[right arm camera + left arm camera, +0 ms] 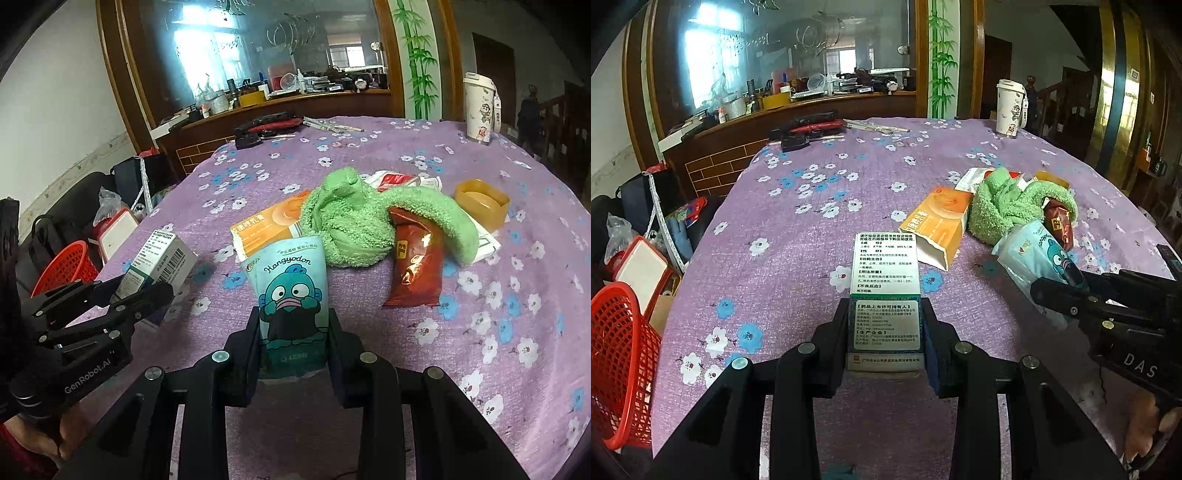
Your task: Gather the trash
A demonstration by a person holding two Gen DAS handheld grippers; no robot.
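Left tongs [886,332] clenched on a white-and-green medicine box [885,295], pads against both its sides, box just above the table [798,236] with its purple flowered cloth. Right tongs [293,339] clenched on a pale blue tissue pack [290,291] with a cartoon fish. Beyond them on the cloth: orange carton [938,225], open end toward the camera, touching a green fluffy cloth [354,221]; a red-brown snack wrapper [415,266] lies partly under that cloth. Red basket [620,365] stands off the table's left edge, below table level
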